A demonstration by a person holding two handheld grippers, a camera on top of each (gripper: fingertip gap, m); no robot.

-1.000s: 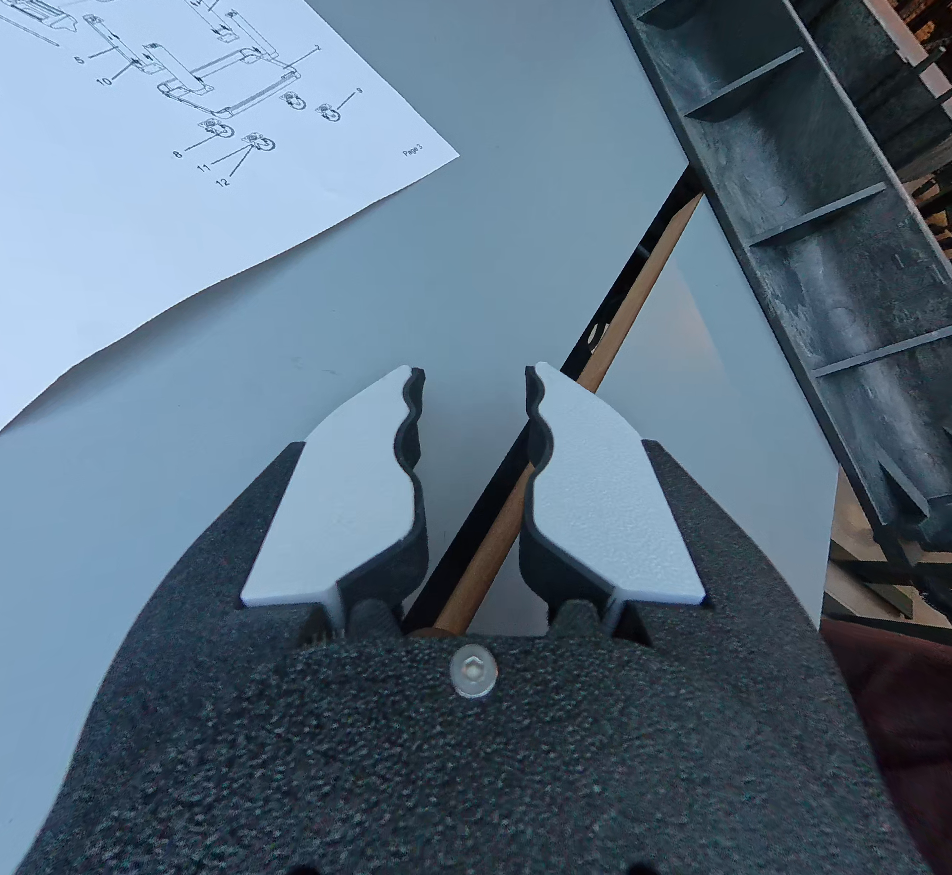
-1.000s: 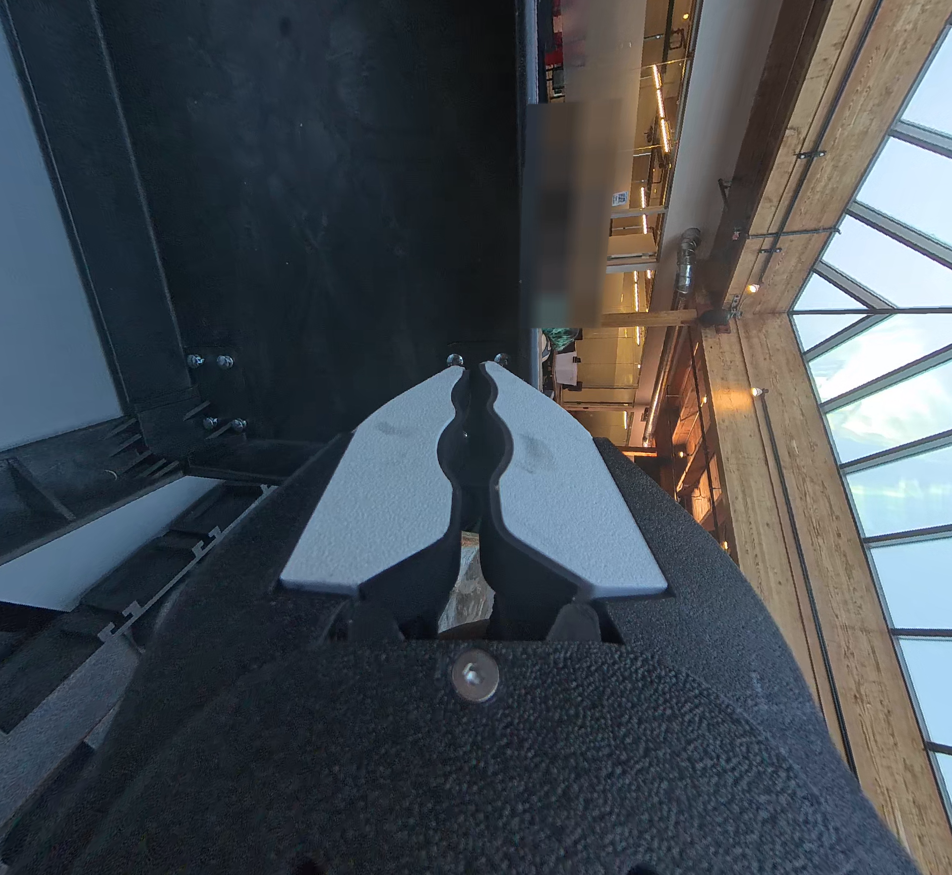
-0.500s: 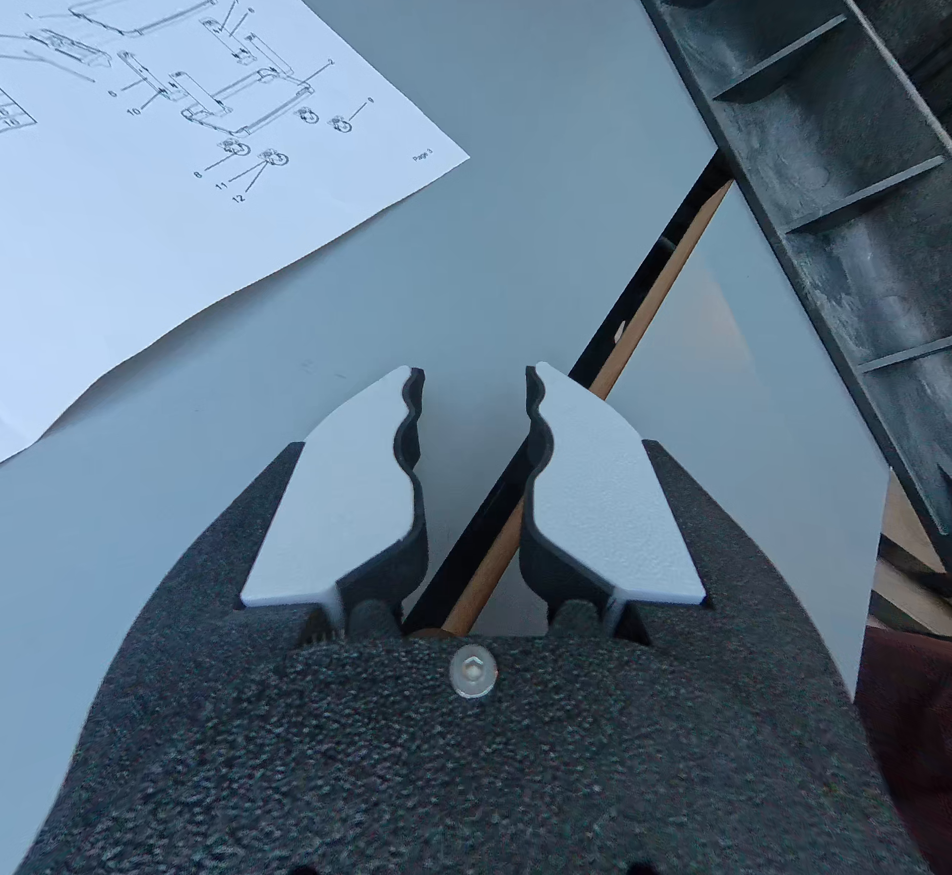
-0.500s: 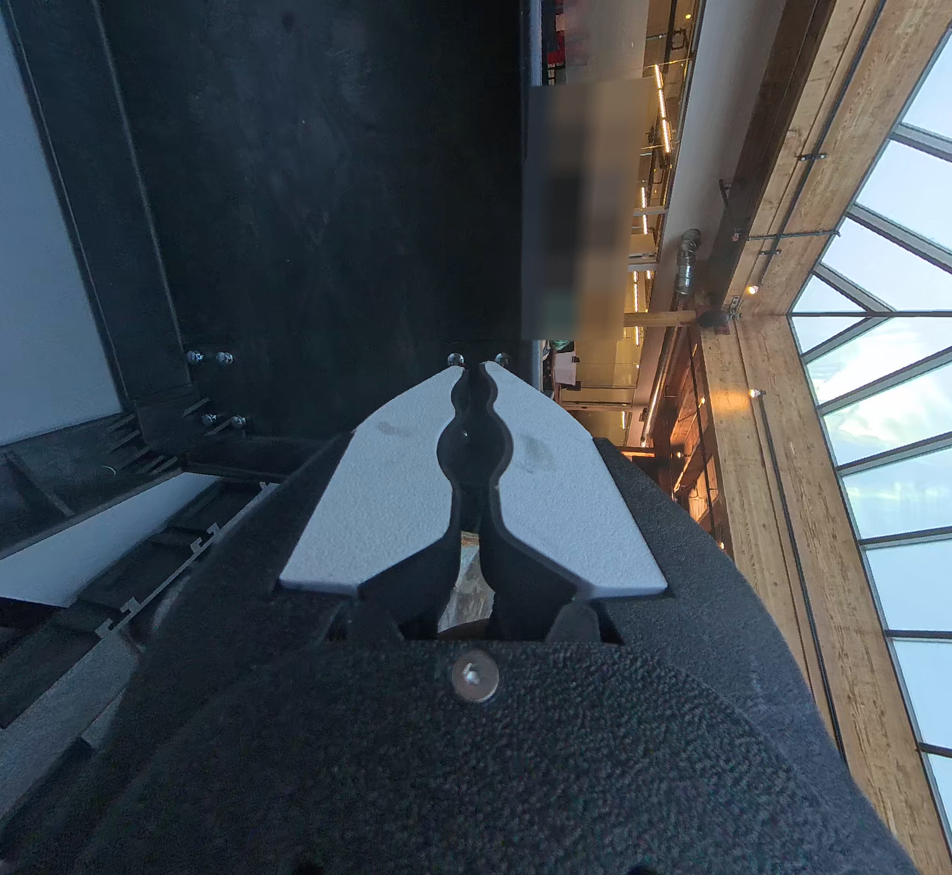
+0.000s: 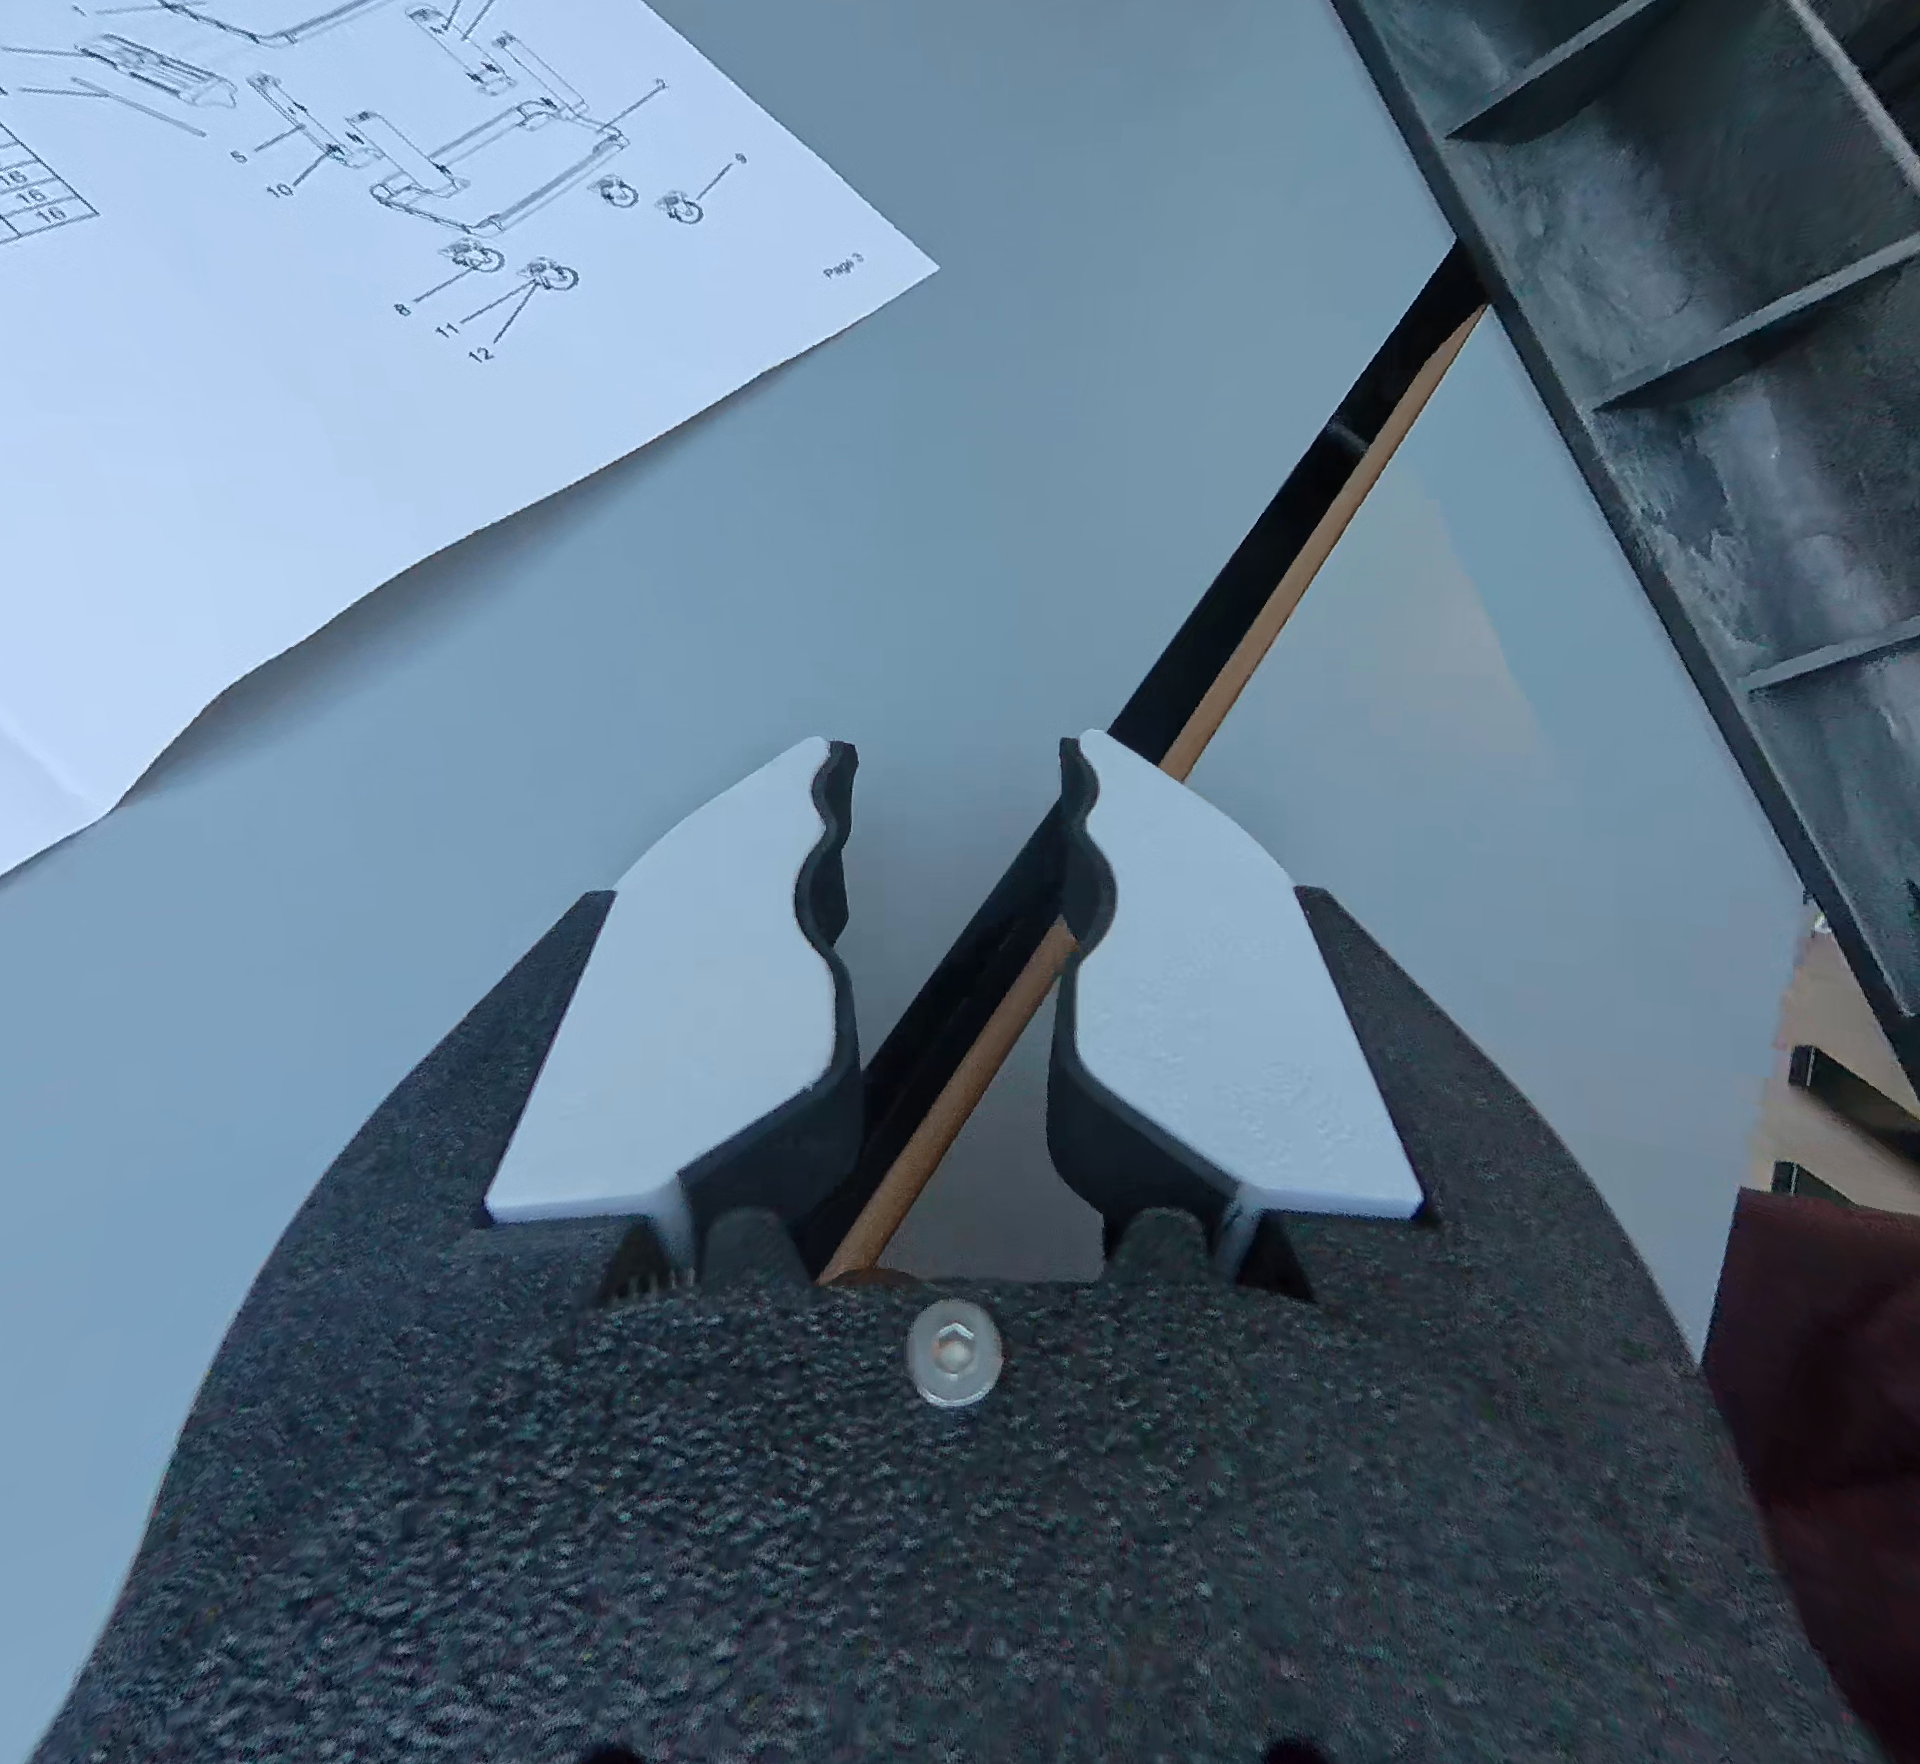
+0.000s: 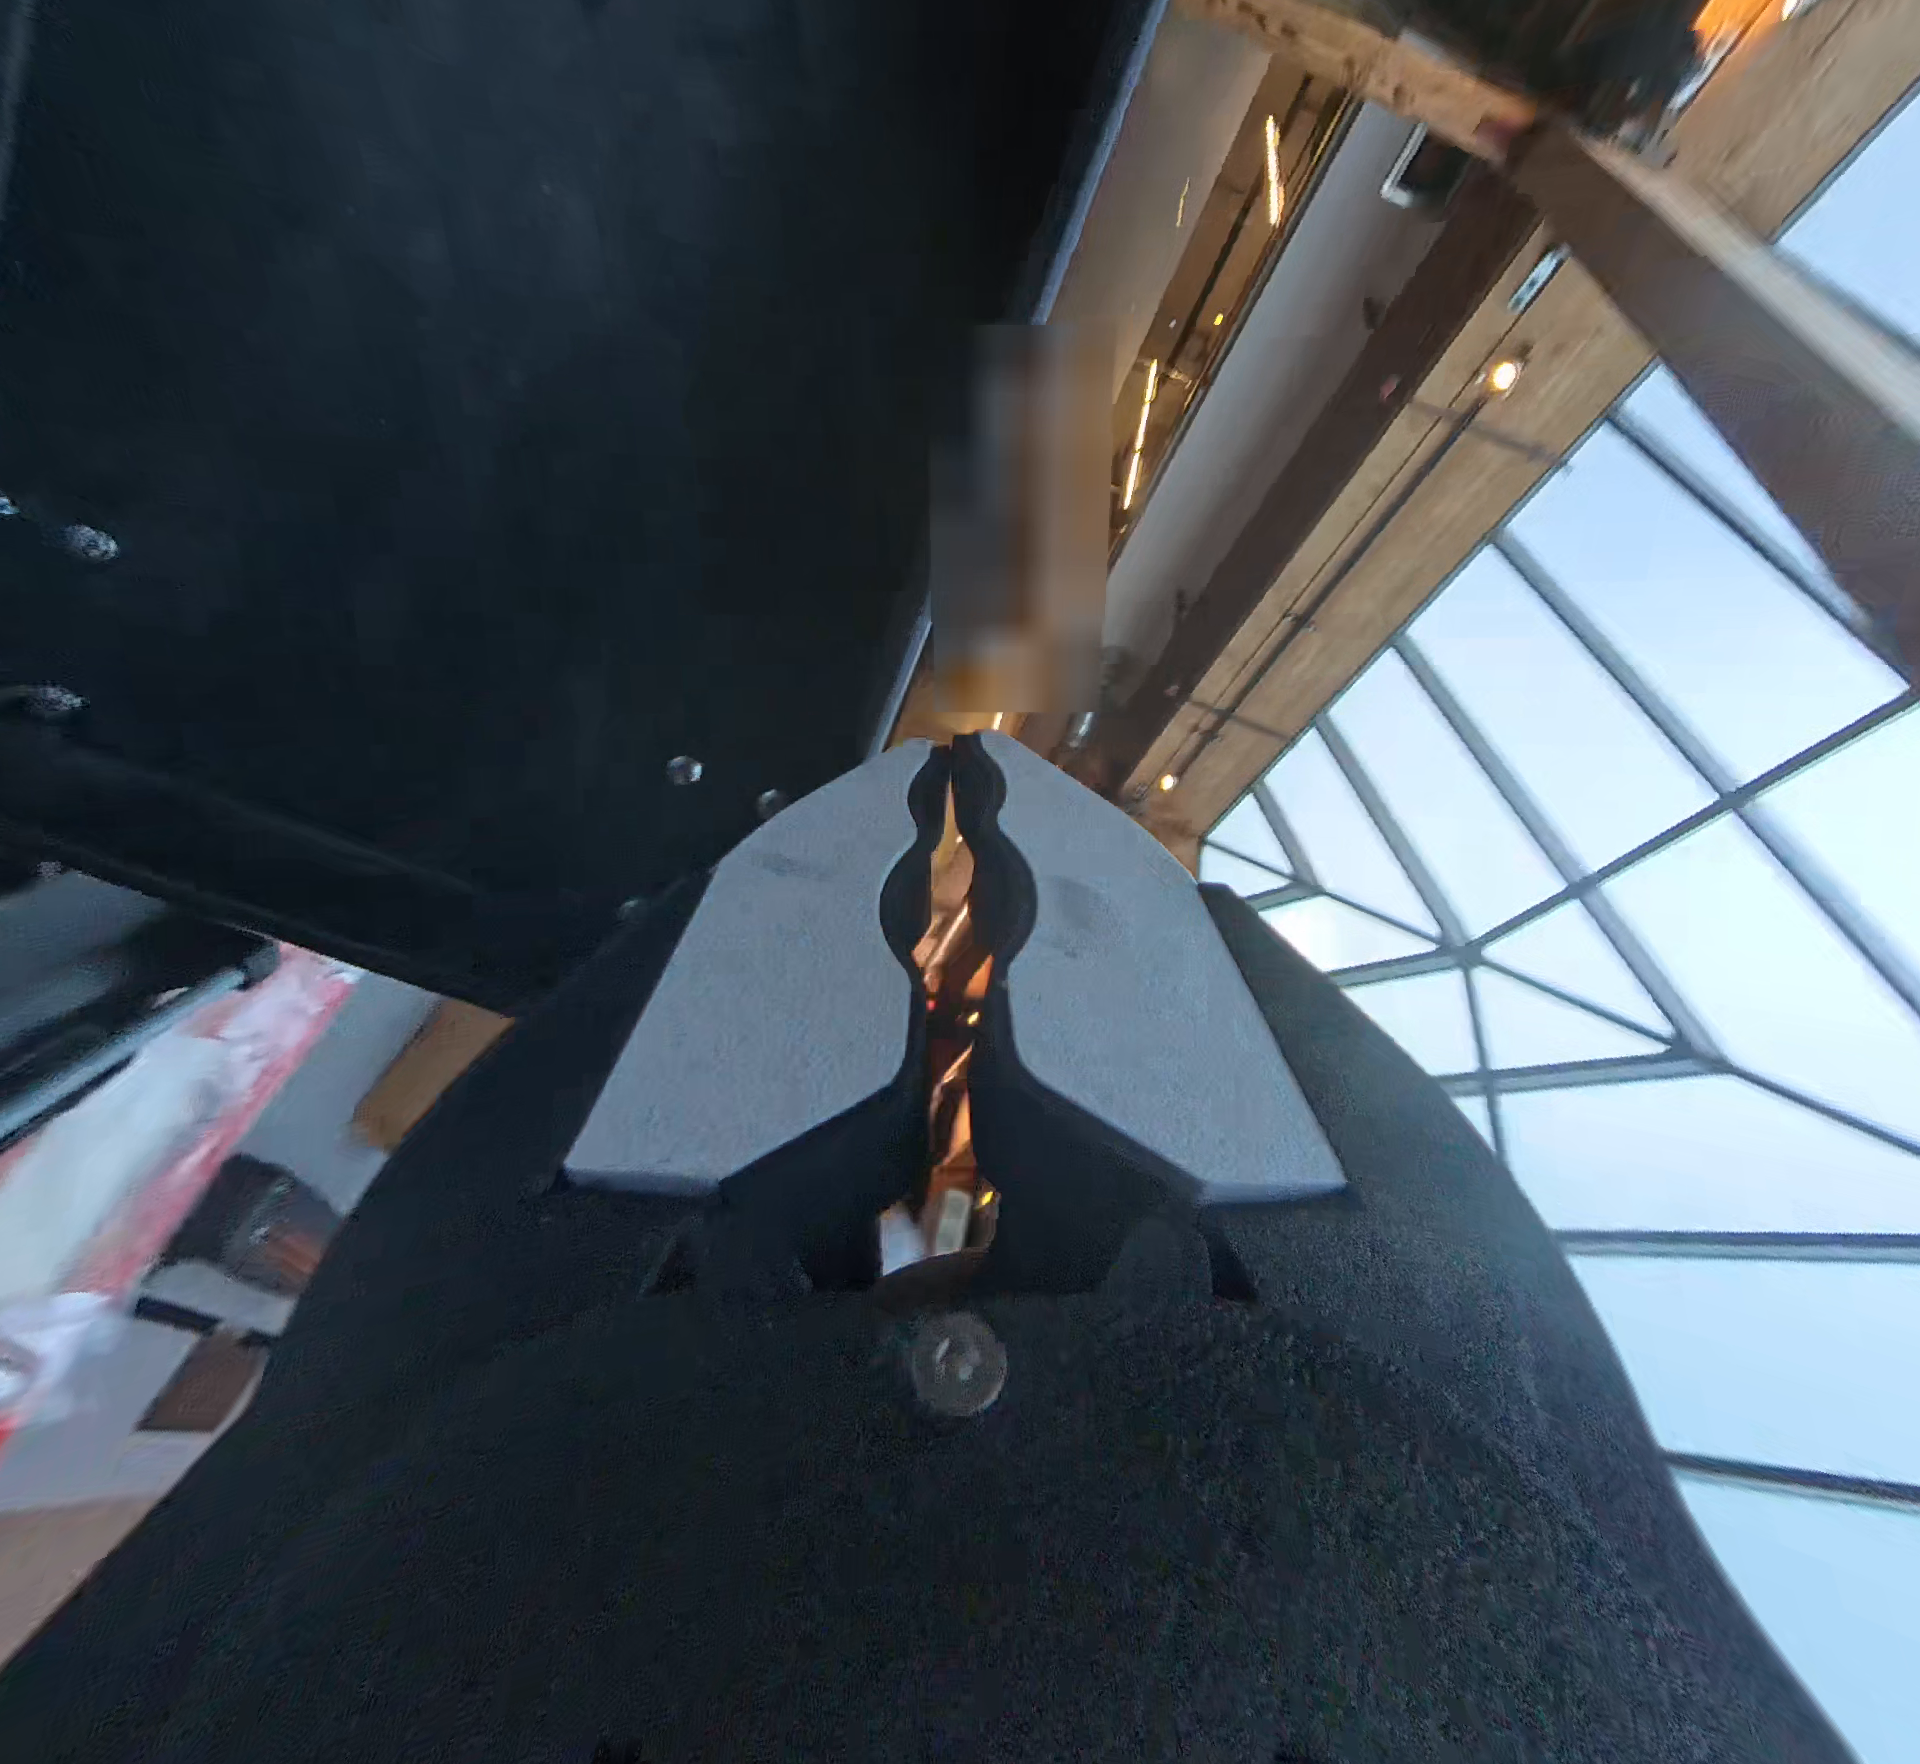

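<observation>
My left gripper (image 5: 956,753) is open and empty, held low over a grey table (image 5: 935,426). Between its fingers runs the seam (image 5: 1299,519) of two tabletops, with a black and wood-coloured edge. A white sheet of paper (image 5: 312,364) with a printed parts drawing lies ahead to the left. A black ribbed plastic panel (image 5: 1683,260) stands tilted at the upper right. My right gripper (image 6: 952,750) is shut with nothing seen between its fingers. It points upward beside the dark flat face of a black panel (image 6: 520,312) with small screw heads (image 6: 683,769).
The right wrist view is blurred. It shows wooden beams (image 6: 1683,280) and a glass roof (image 6: 1662,883) to the right. A blurred red and white thing (image 6: 156,1091) is at lower left. A dark red cloth (image 5: 1829,1402) lies at the table's right edge. My hands' fingertips stand some 50 cm from each other. My left tips are roughly 30 cm from the black ribbed plastic panel (image 5: 1683,260).
The left gripper has shifted a little; paper and ribbed panel slid right and down in its view. The right gripper has swung and turned, staying shut; the black panel now fills the upper left.
</observation>
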